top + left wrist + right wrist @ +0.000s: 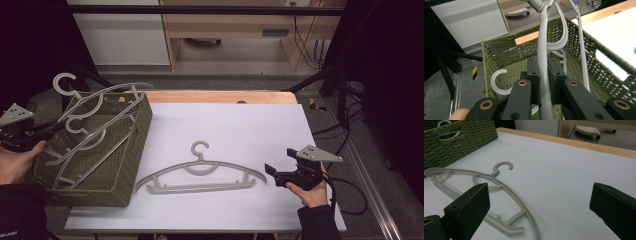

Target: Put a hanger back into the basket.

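**Left gripper lowers a hanger at the basket while one hanger lies on the table**

Taking the green woven basket (135, 145) as the landmark: nearest the person, the right gripper (272, 171) rests in the right hand (314, 192) on the white table (240, 125), well to the right of the basket. Its jaws stand wide apart with nothing between them, as the right gripper view shows, and they face toward the basket.

Between that gripper and the basket, a grey plastic hanger (200, 175) lies flat on the table, its hook (200, 147) pointing away from the person. Its left end lies just beside the basket's right wall; whether it touches cannot be told.

At the basket's left side, the left gripper (50, 129) is held in the left hand (17, 162). Its jaws are clamped on the thin bar of a second hanger (544, 62), seen in the left gripper view with the pads (534, 75) pressed on either side of it. This held hanger (107, 97) sits tilted over the basket's open top, with its hook (64, 82) rising above the far left corner.

Inside the basket, further hangers (80, 145) lie against the bottom, and a curved hook (497, 83) of one shows near the left wall.

Beyond the basket, the table's wooden edge (220, 96) runs along the far side.
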`<state>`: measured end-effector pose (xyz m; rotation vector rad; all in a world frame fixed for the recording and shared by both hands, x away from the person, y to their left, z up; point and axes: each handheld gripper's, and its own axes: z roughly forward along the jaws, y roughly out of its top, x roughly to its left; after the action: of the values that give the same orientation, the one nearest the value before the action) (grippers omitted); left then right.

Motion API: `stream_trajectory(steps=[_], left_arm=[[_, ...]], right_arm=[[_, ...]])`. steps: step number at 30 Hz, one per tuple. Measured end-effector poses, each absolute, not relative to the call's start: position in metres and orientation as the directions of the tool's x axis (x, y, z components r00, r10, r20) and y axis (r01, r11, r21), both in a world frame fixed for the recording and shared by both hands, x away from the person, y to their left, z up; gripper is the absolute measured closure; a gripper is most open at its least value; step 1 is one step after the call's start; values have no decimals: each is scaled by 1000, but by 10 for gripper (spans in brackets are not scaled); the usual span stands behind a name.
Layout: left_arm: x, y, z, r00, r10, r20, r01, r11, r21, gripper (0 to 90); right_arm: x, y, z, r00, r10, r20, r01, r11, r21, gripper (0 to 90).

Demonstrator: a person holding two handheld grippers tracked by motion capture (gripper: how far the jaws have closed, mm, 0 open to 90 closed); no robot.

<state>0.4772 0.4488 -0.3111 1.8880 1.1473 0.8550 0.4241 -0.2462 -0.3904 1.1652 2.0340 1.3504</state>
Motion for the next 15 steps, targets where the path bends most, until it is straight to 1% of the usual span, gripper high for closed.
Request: stream_trajectory(steps=[8,15], left_arm=[[475,458,-318,368,915,162,427,-322,845,812],[467,471,-317,365,917,159,414,-313,855,812]], right_arm=[[424,-247,-390,-551,829,96,405,165,899,33],[424,-247,-390,-551,829,96,406,166,899,33]])
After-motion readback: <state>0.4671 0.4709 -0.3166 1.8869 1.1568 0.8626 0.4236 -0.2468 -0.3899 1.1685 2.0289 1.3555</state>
